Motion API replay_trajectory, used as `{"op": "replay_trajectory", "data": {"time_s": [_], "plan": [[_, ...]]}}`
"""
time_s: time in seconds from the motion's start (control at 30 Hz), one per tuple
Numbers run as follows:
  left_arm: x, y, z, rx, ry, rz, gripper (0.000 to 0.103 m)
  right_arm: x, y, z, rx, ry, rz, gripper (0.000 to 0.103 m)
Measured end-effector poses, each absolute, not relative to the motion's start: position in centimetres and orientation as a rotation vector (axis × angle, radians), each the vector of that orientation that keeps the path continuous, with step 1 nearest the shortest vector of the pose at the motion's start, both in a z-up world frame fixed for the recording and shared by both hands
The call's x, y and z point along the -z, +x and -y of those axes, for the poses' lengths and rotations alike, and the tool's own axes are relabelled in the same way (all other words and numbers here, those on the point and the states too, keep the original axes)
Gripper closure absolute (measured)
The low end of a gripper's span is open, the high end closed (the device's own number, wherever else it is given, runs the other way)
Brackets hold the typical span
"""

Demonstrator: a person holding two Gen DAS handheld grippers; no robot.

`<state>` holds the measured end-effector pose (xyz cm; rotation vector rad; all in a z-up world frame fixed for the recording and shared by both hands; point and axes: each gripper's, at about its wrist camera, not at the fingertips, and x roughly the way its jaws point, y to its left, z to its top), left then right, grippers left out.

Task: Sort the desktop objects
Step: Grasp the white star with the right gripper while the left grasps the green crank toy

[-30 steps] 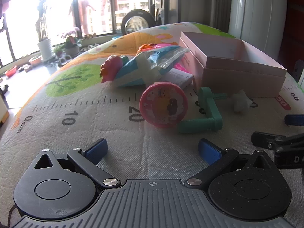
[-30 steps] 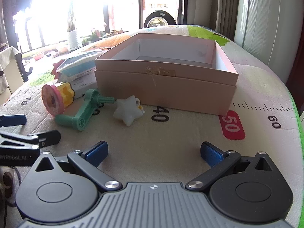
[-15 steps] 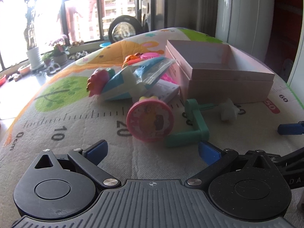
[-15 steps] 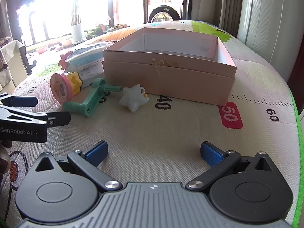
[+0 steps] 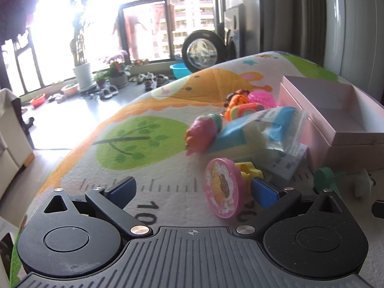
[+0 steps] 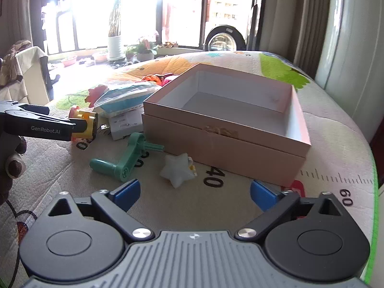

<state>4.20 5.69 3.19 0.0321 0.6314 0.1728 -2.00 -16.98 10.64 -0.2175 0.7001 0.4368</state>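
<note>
Landmark: open pink box (image 6: 240, 129) on the printed play mat (image 6: 240, 206), lid off, white inside, nothing visible in it.

Pink round toy (image 5: 222, 187): flat pink disc face with a glittery yellow-orange picture and a darker blob at centre; yellow lobed body (image 6: 87, 123) behind the disc. It lies on its side to the left of the box, beyond the green crank, with the disc facing away from the box.

Left gripper (image 5: 192, 190): jaws wide. The pink toy sits between them, close against the right blue pad (image 5: 265, 193); the left pad stands well clear of it. In the right wrist view the gripper's black finger (image 6: 48, 126) overlaps the yellow body; whether it touches cannot be told.

Right gripper (image 6: 194, 192): jaws closing, nothing between them; bare mat only. It sits in front of the box's near wall.

Other items relative to the box:
- Green crank handle (image 6: 127, 158): just in front of the near-left corner, lying flat.
- White star (image 6: 178, 170): in front of the near wall, just right of the crank.
- Blue-and-white packet (image 5: 259, 129): against the left wall, resting on a white carton (image 6: 126, 122).
- Red-pink plush-like toy (image 5: 201, 134): left of the packet.
- Orange and pink small toys (image 5: 249, 102): beyond the packet, near the far-left corner.
</note>
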Motion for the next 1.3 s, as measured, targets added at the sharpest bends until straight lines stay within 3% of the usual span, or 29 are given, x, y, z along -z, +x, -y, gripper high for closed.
{"op": "replay_trajectory", "data": {"time_s": [0.3,0.67,0.93,1.0,1.03,1.07,1.23,1.3], "plan": [[-3.7,2.1,-6.6,-0.117,-0.015,-0.658,0.0,-9.2,1.2,15.3,-0.459,-0.194,-0.772,0.063],[-5.1,0.1,0.0,0.127,0.001,-0.607,0.0,-9.2,-2.8,21.0,-0.33,-0.174,-0.71,0.063],[-1.5,3.2,4.9,0.159,0.079,-0.746,0.0,-8.2,-3.6,21.6,-0.312,-0.137,-0.657,0.057],[-1.2,3.8,5.0,0.152,0.061,-0.771,0.007,-8.2,-3.6,21.6,-0.315,-0.137,-0.655,0.057],[-1.1,4.0,4.9,0.148,0.056,-0.784,0.02,-8.2,-3.6,21.6,-0.315,-0.136,-0.656,0.057],[-1.0,4.2,4.8,0.142,0.05,-0.792,0.024,-8.2,-3.6,21.6,-0.315,-0.134,-0.656,0.057],[-1.2,4.0,4.1,0.145,0.053,-0.783,0.04,-8.2,-3.6,21.7,-0.318,-0.133,-0.656,0.057],[-1.3,3.5,3.6,0.177,0.056,-0.775,0.041,-8.2,-3.6,21.7,-0.315,-0.136,-0.655,0.057]]}}
